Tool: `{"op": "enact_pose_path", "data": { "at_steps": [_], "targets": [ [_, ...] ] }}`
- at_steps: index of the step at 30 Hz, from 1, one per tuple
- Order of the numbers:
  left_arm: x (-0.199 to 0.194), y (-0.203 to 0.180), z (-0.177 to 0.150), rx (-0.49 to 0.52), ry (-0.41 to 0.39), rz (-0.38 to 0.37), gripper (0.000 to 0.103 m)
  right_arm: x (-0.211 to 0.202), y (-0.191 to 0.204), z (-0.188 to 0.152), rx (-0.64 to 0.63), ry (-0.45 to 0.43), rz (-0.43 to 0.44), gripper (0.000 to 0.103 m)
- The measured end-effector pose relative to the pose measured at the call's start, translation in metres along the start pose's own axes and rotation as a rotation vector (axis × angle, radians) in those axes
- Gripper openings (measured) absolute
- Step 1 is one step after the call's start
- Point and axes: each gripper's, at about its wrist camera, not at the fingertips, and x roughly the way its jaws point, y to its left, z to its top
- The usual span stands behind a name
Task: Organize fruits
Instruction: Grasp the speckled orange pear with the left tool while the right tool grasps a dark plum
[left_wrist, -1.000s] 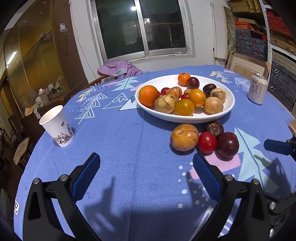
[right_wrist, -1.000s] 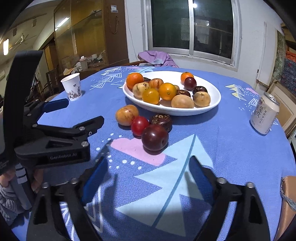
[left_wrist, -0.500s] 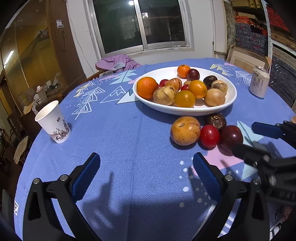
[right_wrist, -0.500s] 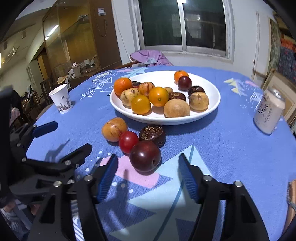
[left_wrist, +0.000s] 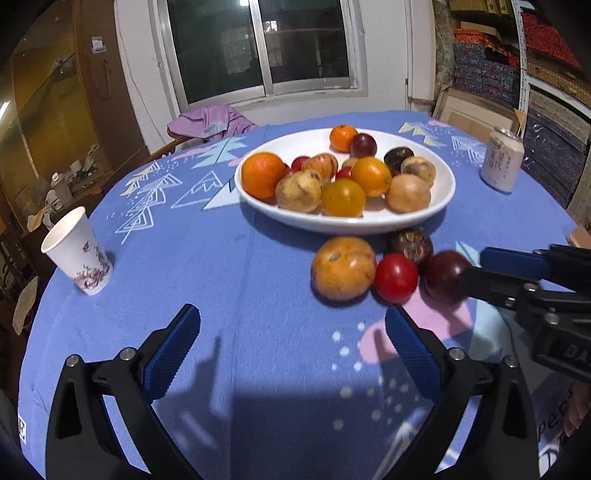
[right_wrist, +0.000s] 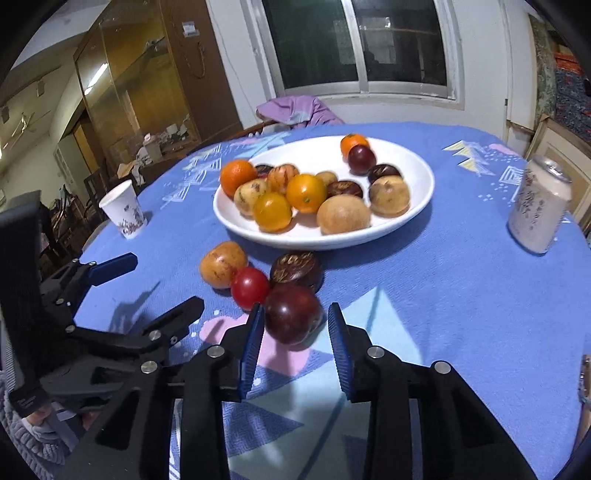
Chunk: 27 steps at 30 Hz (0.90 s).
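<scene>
A white bowl (left_wrist: 347, 227) (right_wrist: 325, 243) holds several oranges, plums and brown fruits. In front of it on the blue cloth lie a yellow-orange fruit (left_wrist: 343, 267) (right_wrist: 222, 264), a red tomato (left_wrist: 396, 277) (right_wrist: 250, 288), a dark brown fruit (left_wrist: 410, 243) (right_wrist: 295, 269) and a dark red plum (left_wrist: 443, 280) (right_wrist: 293, 314). My right gripper (right_wrist: 294, 308) (left_wrist: 471, 267) is closing, its blue pads at both sides of the plum, which rests on the cloth. My left gripper (left_wrist: 291, 312) (right_wrist: 168, 280) stands open and holds nothing, short of the loose fruits.
A paper cup (left_wrist: 77, 254) (right_wrist: 123, 208) stands at the table's left edge. A drink can (left_wrist: 502, 164) (right_wrist: 539, 206) stands to the right of the bowl. A purple cloth (left_wrist: 210, 122) hangs over a chair behind the table.
My right gripper has moved forward to the dark red plum and its jaws have narrowed from wide open to the plum's sides. The left gripper has stayed open and nearly still.
</scene>
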Motion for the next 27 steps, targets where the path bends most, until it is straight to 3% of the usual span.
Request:
{"op": "enact_pose_path", "data": {
  "at_steps": [7, 9, 13, 14, 16, 19, 20, 27],
  "targets": [
    [0.027, 0.010, 0.017, -0.102, 0.043, -0.065, 0.099, 0.002, -0.022, 0.000, 0.078, 0.021, 0.022, 0.036],
    [0.034, 0.012, 0.019, -0.120, 0.063, -0.089, 0.099, 0.007, -0.019, -0.001, 0.075, 0.046, 0.072, 0.037],
    [0.043, 0.020, 0.024, -0.172, 0.060, -0.130, 0.097, 0.007, -0.006, -0.004, 0.030, 0.044, 0.074, 0.040],
    [0.046, 0.023, 0.026, -0.185, 0.063, -0.158, 0.094, 0.008, -0.005, -0.005, 0.030, 0.047, 0.076, 0.043],
    [0.051, 0.023, 0.028, -0.191, 0.071, -0.258, 0.071, 0.008, -0.005, -0.006, 0.033, 0.052, 0.073, 0.050],
    [0.050, 0.017, 0.030, -0.171, 0.068, -0.317, 0.048, 0.009, -0.006, -0.006, 0.043, 0.053, 0.075, 0.052],
    [0.049, 0.016, 0.030, -0.164, 0.067, -0.336, 0.044, 0.009, -0.007, -0.006, 0.048, 0.052, 0.076, 0.052],
    [0.050, 0.020, 0.028, -0.199, 0.077, -0.376, 0.044, 0.012, 0.005, -0.008, 0.002, 0.050, 0.092, 0.052]
  ]
}}
